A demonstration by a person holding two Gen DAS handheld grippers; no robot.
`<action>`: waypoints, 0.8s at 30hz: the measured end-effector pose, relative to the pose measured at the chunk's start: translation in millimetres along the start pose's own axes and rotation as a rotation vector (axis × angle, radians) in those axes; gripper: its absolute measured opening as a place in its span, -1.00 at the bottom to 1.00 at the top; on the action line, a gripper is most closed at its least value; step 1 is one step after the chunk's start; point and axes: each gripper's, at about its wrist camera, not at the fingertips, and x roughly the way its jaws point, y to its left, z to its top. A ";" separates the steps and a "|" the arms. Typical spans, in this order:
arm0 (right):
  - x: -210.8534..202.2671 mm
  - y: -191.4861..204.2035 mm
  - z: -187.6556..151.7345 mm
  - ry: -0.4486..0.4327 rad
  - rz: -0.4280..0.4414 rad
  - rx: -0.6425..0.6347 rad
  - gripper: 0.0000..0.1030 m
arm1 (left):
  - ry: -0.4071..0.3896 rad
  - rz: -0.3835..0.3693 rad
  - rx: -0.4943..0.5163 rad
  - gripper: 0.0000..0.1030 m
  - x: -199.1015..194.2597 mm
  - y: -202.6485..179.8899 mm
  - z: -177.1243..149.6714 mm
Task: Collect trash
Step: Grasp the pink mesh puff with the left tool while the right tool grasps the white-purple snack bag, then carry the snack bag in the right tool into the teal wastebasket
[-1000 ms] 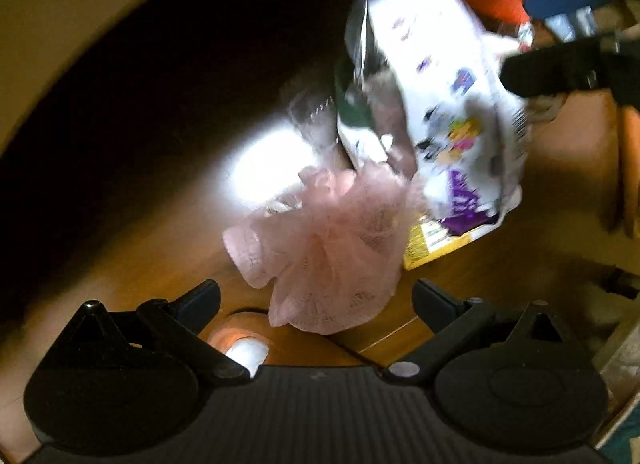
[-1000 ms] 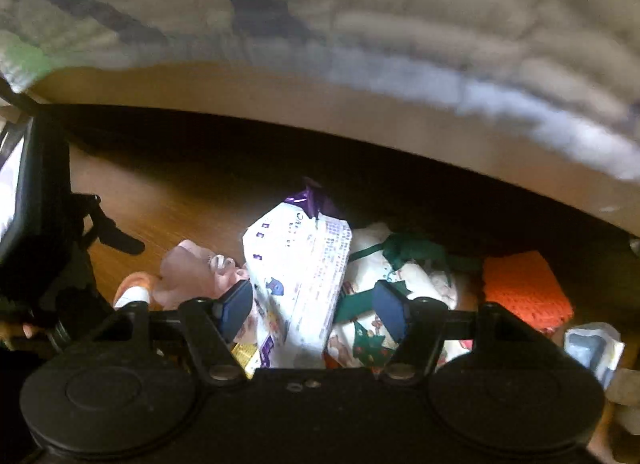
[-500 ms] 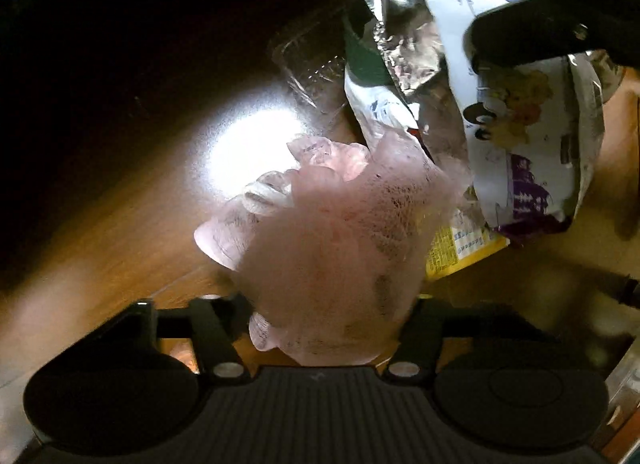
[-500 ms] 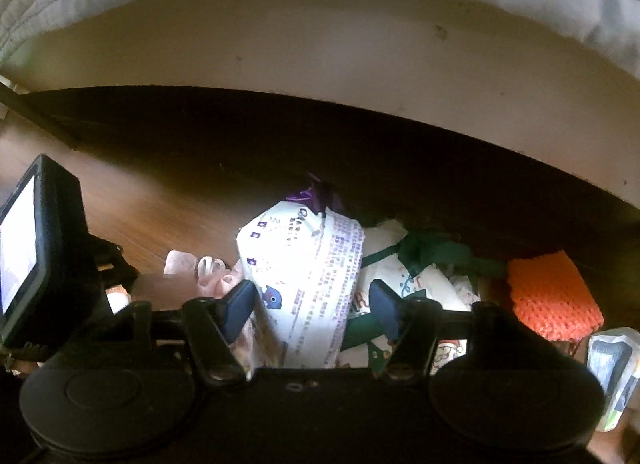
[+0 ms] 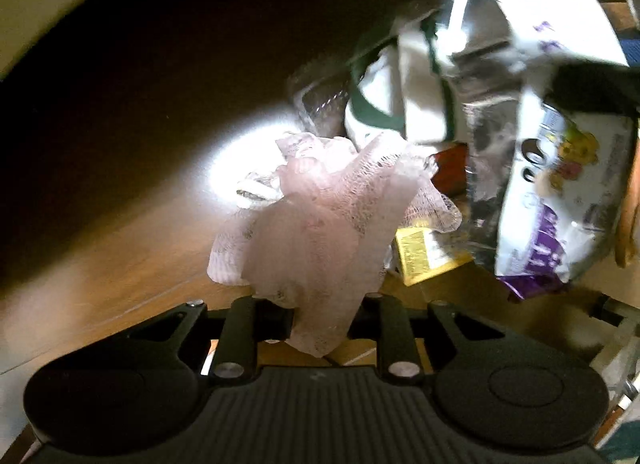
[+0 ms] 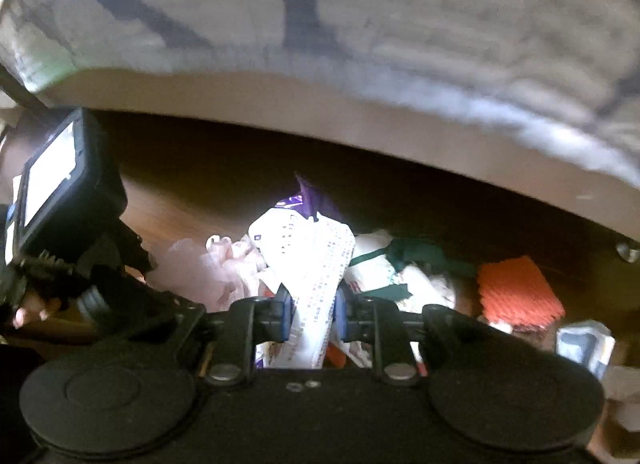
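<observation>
I'm working in a home, most likely a bedroom: a quilted bedspread (image 6: 360,24) hangs over a pale bed frame (image 6: 320,104), and on the wooden floor (image 5: 120,256) beneath lie household bits, a snack wrapper (image 6: 312,260) and a pink mesh sponge (image 5: 320,232).

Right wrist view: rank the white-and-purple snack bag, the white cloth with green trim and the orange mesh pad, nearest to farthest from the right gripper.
1. White-and-purple snack bag: clamped in the right gripper.
2. White cloth with green trim: just right of the bag.
3. Orange mesh pad: far right.
</observation>
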 end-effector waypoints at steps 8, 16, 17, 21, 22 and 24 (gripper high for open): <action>-96.0 -5.4 -9.5 -0.097 -0.028 0.062 -0.61 | -0.058 0.000 0.097 -0.59 -87.1 -27.7 -8.2; -205.9 -15.4 -28.3 -0.233 -0.080 0.124 -0.61 | -0.199 -0.012 0.134 -0.59 -210.3 -72.1 -15.2; -218.7 -19.7 -31.6 -0.246 -0.090 0.127 -0.61 | -0.216 -0.017 0.127 -0.59 -221.4 -78.1 -18.1; -268.7 -30.2 -47.6 -0.307 -0.141 0.134 -0.61 | -0.289 -0.017 0.116 -0.59 -263.8 -107.6 -31.1; -279.5 -34.8 -51.9 -0.324 -0.155 0.135 -0.61 | -0.308 -0.013 0.118 -0.59 -274.9 -116.3 -34.8; -307.1 -43.1 -62.7 -0.366 -0.195 0.136 -0.61 | -0.342 0.000 0.122 -0.59 -296.9 -132.5 -41.2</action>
